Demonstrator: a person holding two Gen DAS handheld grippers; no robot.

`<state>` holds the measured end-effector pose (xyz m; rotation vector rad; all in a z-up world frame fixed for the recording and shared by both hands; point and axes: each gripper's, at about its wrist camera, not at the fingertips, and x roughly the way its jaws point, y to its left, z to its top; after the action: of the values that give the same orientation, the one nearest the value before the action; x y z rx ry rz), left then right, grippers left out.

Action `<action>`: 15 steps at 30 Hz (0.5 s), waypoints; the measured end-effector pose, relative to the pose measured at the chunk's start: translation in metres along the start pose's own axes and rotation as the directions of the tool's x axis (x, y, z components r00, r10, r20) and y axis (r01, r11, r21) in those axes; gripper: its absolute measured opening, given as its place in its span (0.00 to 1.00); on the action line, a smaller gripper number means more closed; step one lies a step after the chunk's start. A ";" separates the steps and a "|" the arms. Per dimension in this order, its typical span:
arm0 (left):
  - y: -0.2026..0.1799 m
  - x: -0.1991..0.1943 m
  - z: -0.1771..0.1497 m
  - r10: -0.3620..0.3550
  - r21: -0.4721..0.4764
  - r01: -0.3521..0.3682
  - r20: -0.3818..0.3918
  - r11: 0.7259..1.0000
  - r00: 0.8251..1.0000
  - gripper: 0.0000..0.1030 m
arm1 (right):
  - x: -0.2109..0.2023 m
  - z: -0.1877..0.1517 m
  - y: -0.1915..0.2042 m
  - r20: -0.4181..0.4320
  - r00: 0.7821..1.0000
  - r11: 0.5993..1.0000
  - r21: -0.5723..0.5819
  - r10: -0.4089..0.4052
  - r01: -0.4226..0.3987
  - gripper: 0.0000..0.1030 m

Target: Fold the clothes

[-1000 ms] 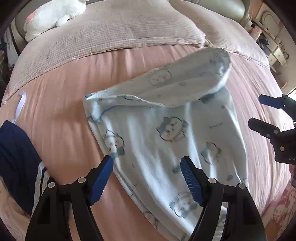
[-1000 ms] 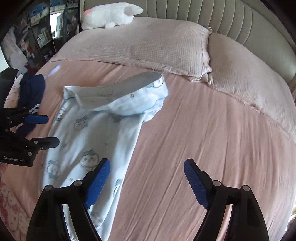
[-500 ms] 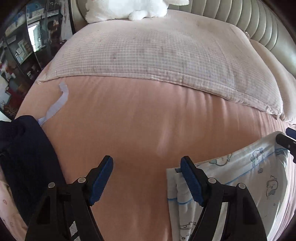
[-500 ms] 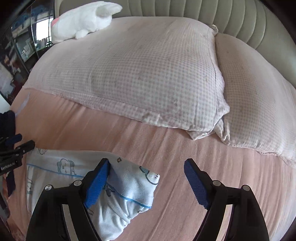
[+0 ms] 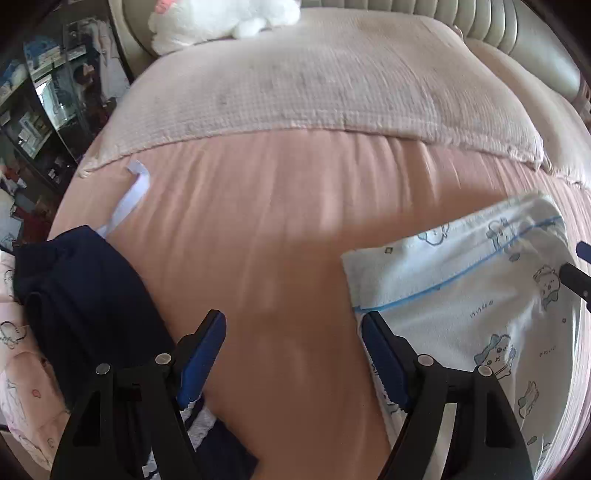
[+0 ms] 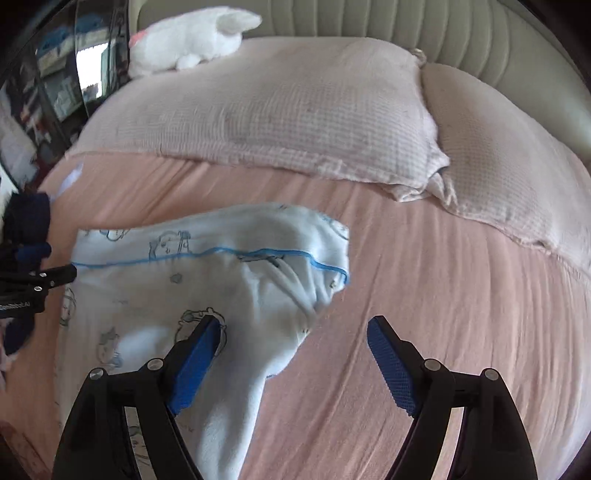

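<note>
Left claw [image 5: 291, 354] wide open, nothing between its blue pads, only bare pink sheet [image 5: 280, 229] under the gap. Its right pad sits at the left edge of the pale-blue printed garment [image 5: 454, 295]; contact unclear. Its left pad is over the navy garment [image 5: 81, 291], which lies bunched at the left side of the bed, a white strap [image 5: 129, 199] trailing from it across the sheet.

Right claw [image 6: 293, 358] also wide open, holding nothing. Its left pad is over the blue garment [image 6: 207, 280], right pad over bare sheet [image 6: 424, 280]; the garment's right edge falls in the gap between them.

Blue garment lies on the sheet in the middle of the bed, below the pillows, top part folded over with a blue piping line across it, white drawstrings showing near the fold's right corner, a narrower part running down toward the camera. Cartoon print all over.

Two checked pillows [image 6: 280, 114] at the head of the bed, side by side and touching. White plush toy [image 6: 192, 44] on the left pillow's far corner, against the padded headboard [image 6: 369, 18]. Shelves [image 5: 44, 96] at far left, blurred.

Each claw's tip shows at the other view's edge, beside the blue garment.
</note>
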<state>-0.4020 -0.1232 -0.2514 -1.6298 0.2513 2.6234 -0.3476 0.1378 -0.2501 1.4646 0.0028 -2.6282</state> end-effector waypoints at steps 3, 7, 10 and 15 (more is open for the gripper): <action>-0.006 -0.005 0.003 -0.133 0.027 0.132 0.033 0.991 0.991 0.73 | -0.004 -0.001 0.029 0.026 0.999 0.988 -0.150 -0.040 0.044 0.80; -0.036 -0.003 -0.010 -0.021 0.174 0.019 0.007 0.985 1.000 0.75 | 0.009 0.006 0.032 -0.035 0.999 0.994 -0.111 -0.018 0.014 0.80; -0.009 -0.004 -0.001 -0.106 0.014 0.107 -0.092 0.994 0.990 0.76 | 0.015 -0.003 0.033 -0.097 0.995 0.996 -0.092 -0.009 0.000 0.80; -0.040 -0.056 -0.017 -0.298 0.214 0.308 -0.081 0.927 0.951 0.76 | -0.021 -0.036 0.046 -0.063 0.996 0.989 -0.131 0.056 -0.064 0.80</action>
<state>-0.3571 -0.0841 -0.2138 -1.5190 0.2619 2.2415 -0.3006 0.0974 -0.2487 1.4740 0.1350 -2.4842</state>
